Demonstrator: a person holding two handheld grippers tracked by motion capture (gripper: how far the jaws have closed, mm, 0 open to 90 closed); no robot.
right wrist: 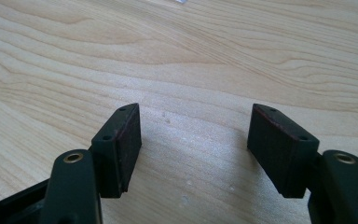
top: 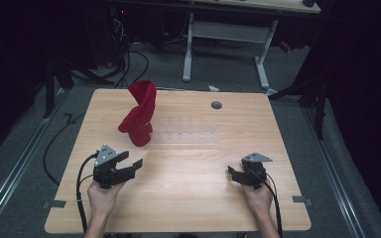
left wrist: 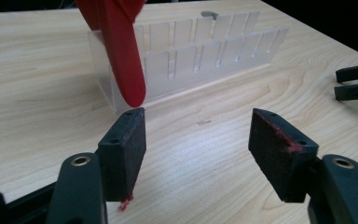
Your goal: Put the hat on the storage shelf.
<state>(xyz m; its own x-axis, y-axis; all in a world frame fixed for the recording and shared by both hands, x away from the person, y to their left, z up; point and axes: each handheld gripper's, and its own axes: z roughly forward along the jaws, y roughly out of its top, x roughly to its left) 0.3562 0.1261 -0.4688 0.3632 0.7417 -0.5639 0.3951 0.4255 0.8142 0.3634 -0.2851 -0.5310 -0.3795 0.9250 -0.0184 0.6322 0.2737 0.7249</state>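
Note:
A red cloth-like piece [top: 140, 112] stands twisted and upright at the left end of a clear plastic slotted rack [top: 186, 131] in the middle of the wooden table [top: 188, 198]. In the left gripper view the red piece [left wrist: 119, 46] hangs over the rack's [left wrist: 205, 51] left end, just beyond my jaws. My left gripper [top: 135, 162] rests near the table's front left, open, nothing between its pads [left wrist: 126, 149]. At the front right, my right gripper [top: 231, 172] is also open over bare wood, empty, and it shows far right in the left gripper view [left wrist: 354, 81].
A round grey grommet [top: 216, 105] sits in the table near its far edge. Beyond the table stand a white desk frame [top: 225, 34] and cables on the floor [top: 129, 59]. Black cables trail from both grippers off the front edge.

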